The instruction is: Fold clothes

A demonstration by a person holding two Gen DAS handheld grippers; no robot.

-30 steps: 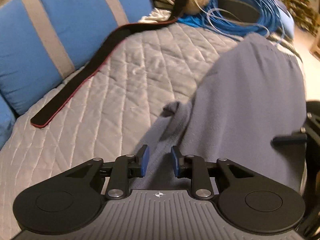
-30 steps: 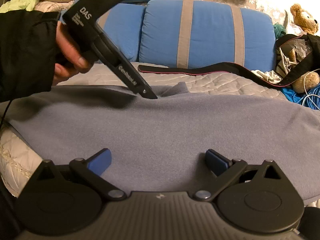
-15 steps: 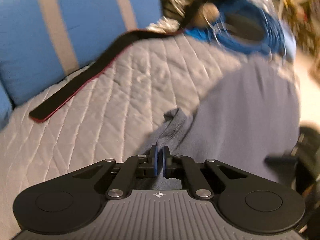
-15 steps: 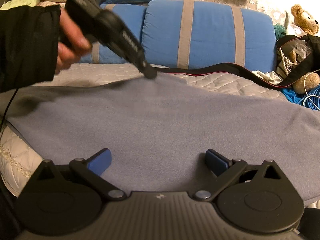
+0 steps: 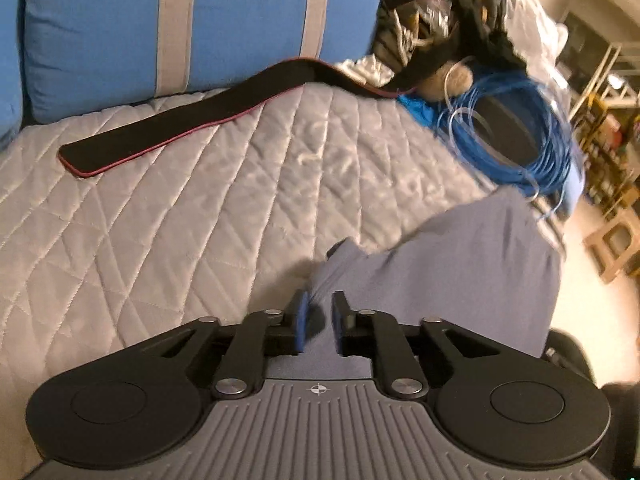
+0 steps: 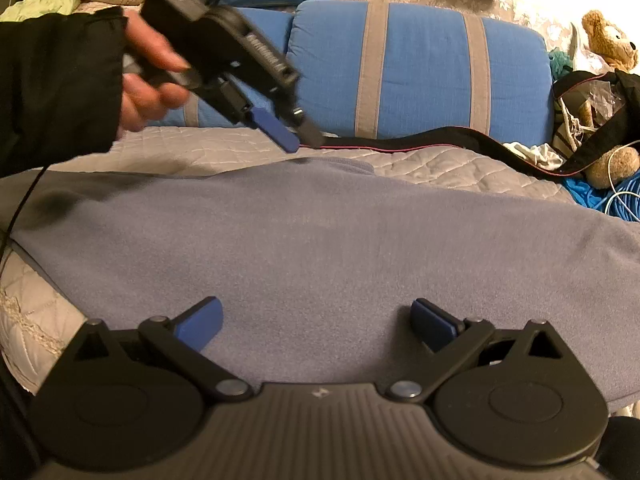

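A grey-blue fleece garment [image 6: 320, 240] lies spread across the quilted bed; in the left wrist view it [image 5: 460, 272] fills the lower right. My left gripper [image 6: 306, 142], held by a hand in a black sleeve, hovers just above the garment's far edge. Its jaws are opening and nothing is pinched between them. In its own view the left gripper [image 5: 320, 304] shows a narrow gap, with a rumpled corner of the garment lying below it. My right gripper [image 6: 316, 312] stands wide open low over the near part of the garment, holding nothing.
The grey quilted bedcover [image 5: 180, 220] stretches beyond the garment. A black strap with red edging [image 5: 192, 128] lies along blue cushions with grey stripes [image 6: 420, 68]. A coil of blue cable [image 5: 520, 136], a teddy bear [image 6: 608, 40] and a cluttered bag sit at the right.
The left gripper shut on the garment's far edge and drew it away over the bed, then opened and lifted off it while rolling. The right gripper kept still.
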